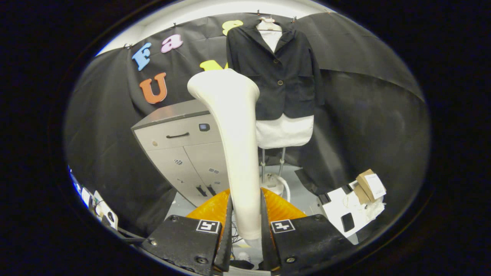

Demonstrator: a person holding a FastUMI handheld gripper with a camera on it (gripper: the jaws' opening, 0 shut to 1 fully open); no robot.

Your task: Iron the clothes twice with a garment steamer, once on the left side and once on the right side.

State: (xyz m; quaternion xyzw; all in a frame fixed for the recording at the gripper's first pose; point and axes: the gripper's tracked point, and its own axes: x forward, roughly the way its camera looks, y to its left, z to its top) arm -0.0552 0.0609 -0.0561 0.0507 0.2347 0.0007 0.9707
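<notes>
gripper [245,230]: its two fingers rise from the near end of the view and are closed on the handle of the garment steamer, one finger pressing on each side of it.
garment steamer [236,126]: a cream-white wand, held upright between the fingers; its handle runs up and widens into a flared head that leans slightly left, ending level with the jacket's chest.
jacket [282,73]: a dark button-front blazer, hanging on a hanger against the booth's black cloth wall, beyond the fingers and just right of the steamer head; its front faces the camera, two buttons show down the middle, and the steamer hides part of its left edge.
white garment [285,130]: worn under the jacket, showing at the collar and below the jacket's hem.
stand [272,163]: thin metal rods drop from under the white garment to a pale base on the floor, with a white hose curling beside it.
cabinet [184,153]: a grey unit with a drawer above two doors, left of the steamer and standing in front of the cloth wall.
floor items: to the right of the fingers, a white sheet [345,209] with a brown cardboard box [368,186] on it.
</notes>
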